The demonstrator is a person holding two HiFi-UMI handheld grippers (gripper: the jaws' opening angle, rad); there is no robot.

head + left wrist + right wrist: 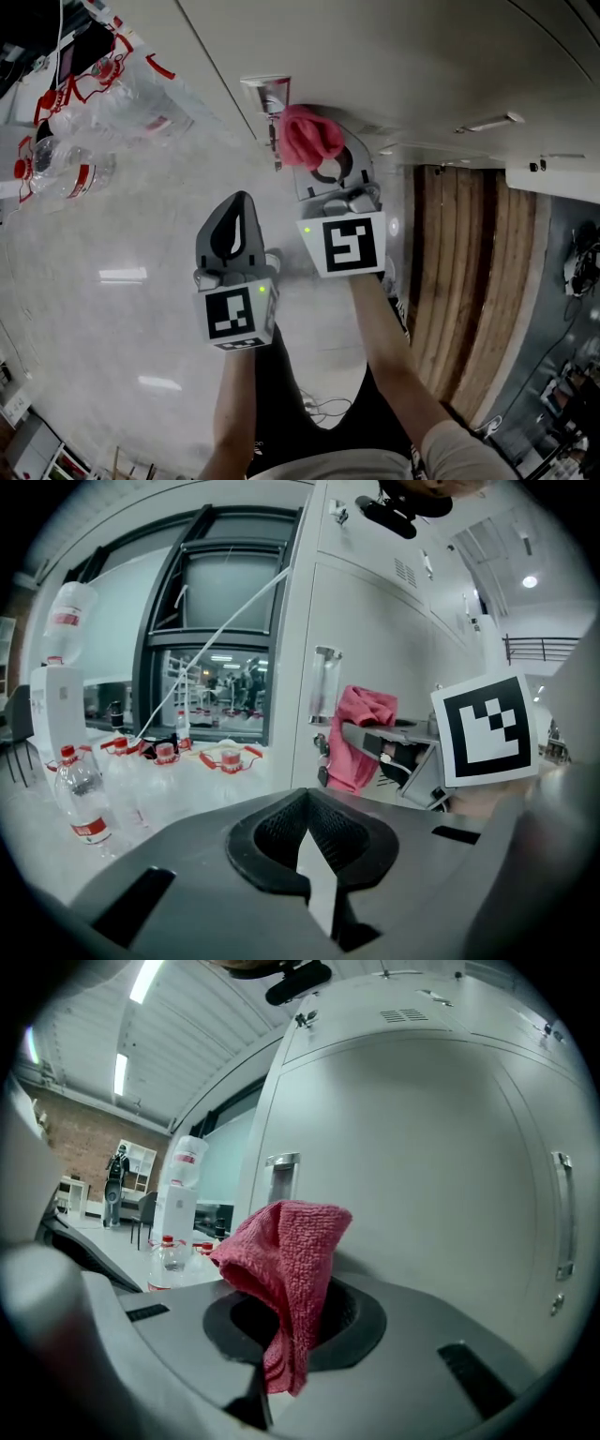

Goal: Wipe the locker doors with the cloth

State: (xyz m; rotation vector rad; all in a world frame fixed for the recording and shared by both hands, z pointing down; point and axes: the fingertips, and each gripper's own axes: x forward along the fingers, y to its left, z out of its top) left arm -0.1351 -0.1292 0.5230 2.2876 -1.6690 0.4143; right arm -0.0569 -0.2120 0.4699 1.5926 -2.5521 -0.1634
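Bottles: At far left we see clear bottles (84,122) with red caps, crowded on a white surface (187,780) by a window. They are well apart from the work and, we judge, no part of it.

Left gripper: The left gripper (241,202) is held low, away from the door and pointing toward it. We take it to be parked there to leave the other arm room.

Left fingers: Its fingers (272,836) are pressed together at the tips, with only a thin sliver of light lower down. Nothing is between them.

Handle: A slim metal handle (267,94) stands upright at the door's edge, just left of the cloth.

Cloth: The pink terry cloth (309,136) is bunched into a soft peak that stands out past the fingertips, with a short tail hanging below. We judge it is held this way so that fabric, not plastic, meets the metal.

Right gripper: The right gripper (323,167) reaches forward, aimed at the door.

Right fingers: Its fingers (356,1321) are clamped on the middle of the cloth and touch nothing else.

Door: The pale grey locker door (422,1166) fills the right side, and more doors run on beyond it. The cloth is right up at the panel beside the handle. We cannot tell whether it is pressing on the panel yet.
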